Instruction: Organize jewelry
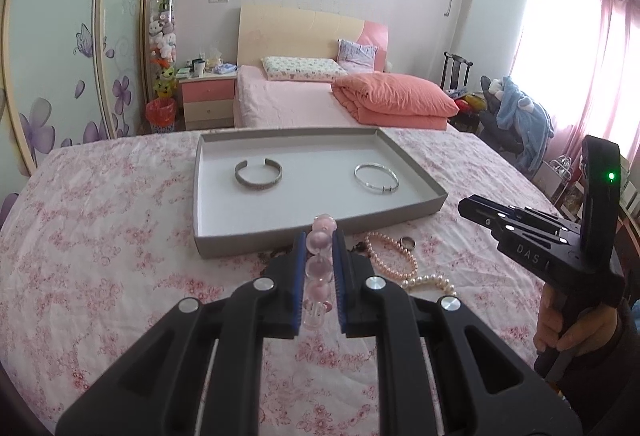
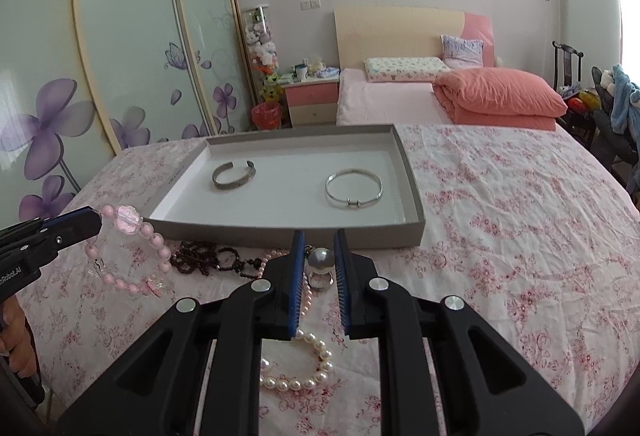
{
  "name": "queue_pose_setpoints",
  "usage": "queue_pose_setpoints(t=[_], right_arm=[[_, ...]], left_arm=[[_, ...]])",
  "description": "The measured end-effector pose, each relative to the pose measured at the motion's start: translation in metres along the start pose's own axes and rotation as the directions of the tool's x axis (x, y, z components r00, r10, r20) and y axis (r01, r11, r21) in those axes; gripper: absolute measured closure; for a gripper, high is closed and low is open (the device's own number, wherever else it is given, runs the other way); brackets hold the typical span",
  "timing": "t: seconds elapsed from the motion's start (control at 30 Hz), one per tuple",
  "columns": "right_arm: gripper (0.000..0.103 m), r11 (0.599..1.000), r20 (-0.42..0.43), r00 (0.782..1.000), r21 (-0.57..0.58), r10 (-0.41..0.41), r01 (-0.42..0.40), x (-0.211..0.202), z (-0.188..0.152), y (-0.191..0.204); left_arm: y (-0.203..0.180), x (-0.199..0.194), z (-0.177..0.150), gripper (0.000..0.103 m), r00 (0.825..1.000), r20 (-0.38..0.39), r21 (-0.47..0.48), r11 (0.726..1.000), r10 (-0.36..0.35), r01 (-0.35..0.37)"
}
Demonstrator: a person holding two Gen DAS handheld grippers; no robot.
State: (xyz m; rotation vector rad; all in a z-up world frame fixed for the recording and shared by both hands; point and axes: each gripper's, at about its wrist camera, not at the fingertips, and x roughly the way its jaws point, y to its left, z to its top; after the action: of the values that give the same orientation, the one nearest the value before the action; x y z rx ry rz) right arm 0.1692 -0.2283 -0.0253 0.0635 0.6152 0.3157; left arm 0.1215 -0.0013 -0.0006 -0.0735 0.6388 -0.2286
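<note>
My left gripper [image 1: 319, 236] is shut on a pink bead bracelet [image 1: 319, 268] and holds it above the bedspread just in front of the grey tray [image 1: 224, 236]. In the right wrist view the bracelet [image 2: 128, 222] hangs from the left gripper [image 2: 94, 222] at the left. The tray [image 2: 280, 234] holds a wide silver cuff [image 1: 258, 174] [image 2: 234, 175] and a thin silver bangle [image 1: 376, 177] [image 2: 353, 187]. My right gripper [image 2: 319, 236] is shut on a pearl ring [image 2: 321, 260]; it also shows at the right of the left wrist view [image 1: 464, 204].
Loose jewelry lies on the floral bedspread before the tray: a pink pearl strand [image 1: 390, 256], a white pearl bracelet [image 2: 304, 372], a dark bead string [image 2: 208, 260] and a ring [image 1: 408, 243]. A second bed with an orange quilt [image 1: 392, 97] stands beyond.
</note>
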Motion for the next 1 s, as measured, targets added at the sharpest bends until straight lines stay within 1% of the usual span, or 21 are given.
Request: queue_pose_setpoints(t=[0.13, 0.23, 0.37, 0.47, 0.57, 0.73, 0.83, 1.0], right_arm=[[0.087, 1.0, 0.061, 0.998, -0.024, 0.001, 0.0, -0.009, 0.008, 0.008], [0.087, 0.999, 0.115, 0.993, -0.043, -0.001, 0.006, -0.016, 0.015, 0.014], [0.087, 0.998, 0.182, 0.983, -0.06, -0.012, 0.024, -0.023, 0.022, 0.019], [0.087, 0.996, 0.236, 0.972, -0.075, -0.022, 0.041, -0.027, 0.03, 0.024], [0.087, 0.996, 0.27, 0.963, -0.082, -0.02, 0.043, -0.028, 0.037, 0.027], [0.087, 0.995, 0.304, 0.952, -0.084, -0.022, 0.05, -0.023, 0.045, 0.028], [0.087, 0.996, 0.311, 0.95, -0.078, -0.023, 0.05, -0.016, 0.051, 0.026], [0.087, 0.996, 0.313, 0.949, -0.073, -0.029, 0.054, 0.0, 0.061, 0.022]], left_arm=[[0.001, -0.006, 0.009, 0.089, 0.999, 0.034, -0.005, 1.0, 0.01, -0.01], [0.0, -0.009, 0.016, 0.089, 0.998, 0.062, -0.003, 1.0, 0.03, -0.03], [-0.002, -0.011, 0.023, 0.089, 0.994, 0.094, -0.004, 0.998, 0.057, -0.057], [-0.004, -0.01, 0.031, 0.089, 0.99, 0.114, -0.002, 0.997, 0.076, -0.076], [-0.008, -0.008, 0.038, 0.089, 0.987, 0.132, 0.0, 0.996, 0.094, -0.095], [-0.011, -0.002, 0.052, 0.089, 0.977, 0.164, -0.01, 0.991, 0.135, -0.135], [-0.012, 0.004, 0.059, 0.089, 0.97, 0.183, -0.015, 0.987, 0.159, -0.159], [-0.008, 0.019, 0.07, 0.089, 0.967, 0.182, -0.028, 0.985, 0.175, -0.173]])
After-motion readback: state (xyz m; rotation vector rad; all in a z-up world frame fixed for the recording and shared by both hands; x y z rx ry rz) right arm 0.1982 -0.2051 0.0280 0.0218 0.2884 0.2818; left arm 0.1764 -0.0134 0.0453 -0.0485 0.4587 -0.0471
